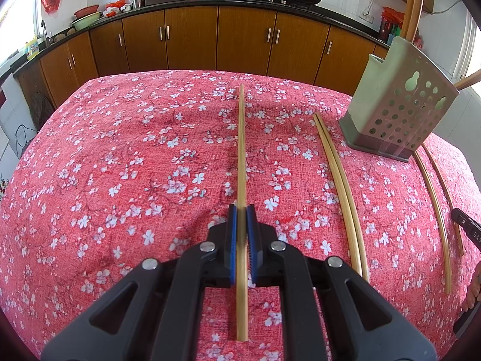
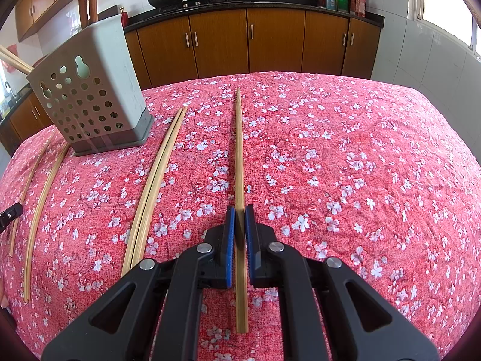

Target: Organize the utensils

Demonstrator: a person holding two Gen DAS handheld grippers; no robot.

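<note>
Holding one chopstick in each tool, I have both sets of tongs closed down on bamboo. My left gripper [image 1: 241, 210] has its blue pads pressed against a chopstick [image 1: 241, 138] that runs straight ahead, and my right gripper [image 2: 239, 209] clamps its own chopstick [image 2: 239, 144] the same way. I grip each stick partway along, so a short tail sticks back between the arms; I judge that keeps the tip steerable toward the holder.

The perforated holder [image 1: 396, 105] is my landmark. It stands on the red floral tablecloth [image 1: 120, 150] with sticks already poking out of its top. A pair of chopsticks [image 1: 339, 180] lies side by side just beside its base, on my left tool's side. Two more chopsticks [image 2: 45, 186] lie slightly apart, starting near the holder's front corner. I cannot tell whether the clamped sticks rest on the cloth or hang just above it.
</note>
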